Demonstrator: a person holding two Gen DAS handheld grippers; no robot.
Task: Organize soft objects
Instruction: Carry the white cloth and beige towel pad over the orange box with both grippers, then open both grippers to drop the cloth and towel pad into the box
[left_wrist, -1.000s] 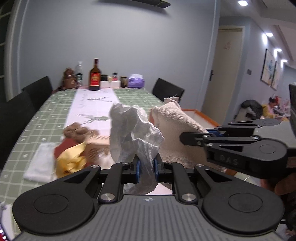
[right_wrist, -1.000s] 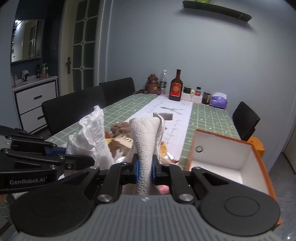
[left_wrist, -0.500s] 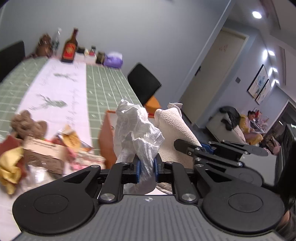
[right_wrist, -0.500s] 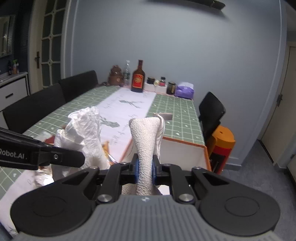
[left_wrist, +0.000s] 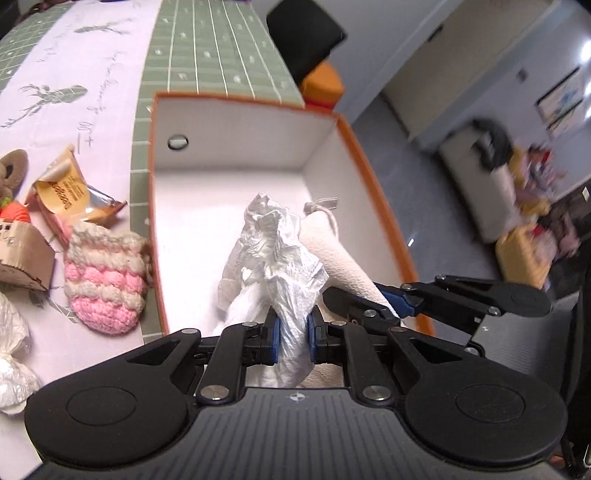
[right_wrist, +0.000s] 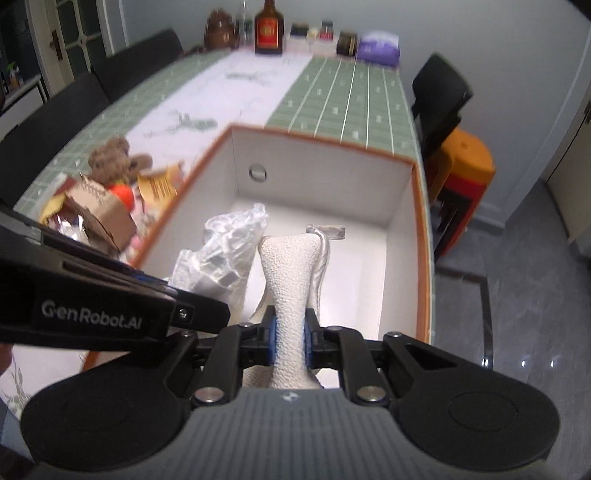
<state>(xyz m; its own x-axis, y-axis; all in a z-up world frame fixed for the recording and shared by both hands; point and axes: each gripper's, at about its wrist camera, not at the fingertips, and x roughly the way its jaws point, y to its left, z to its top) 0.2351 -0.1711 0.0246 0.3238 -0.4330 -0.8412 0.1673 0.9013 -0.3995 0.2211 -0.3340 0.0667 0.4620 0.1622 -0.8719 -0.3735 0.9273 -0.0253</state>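
we note left gripper clenched on crumpled bag, right gripper clenched on cream towel, both held over open orange box, pink knit pouch just beside box on table

Black chairs, grey wall, perhaps tiled floor.

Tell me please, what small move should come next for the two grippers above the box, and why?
Probably lower both a little, then open the jaws. The left gripper is shut on the crumpled white plastic bag, the right gripper on the cream towel. Both hang over the orange-rimmed box, which looks empty, so the two should drop inside.
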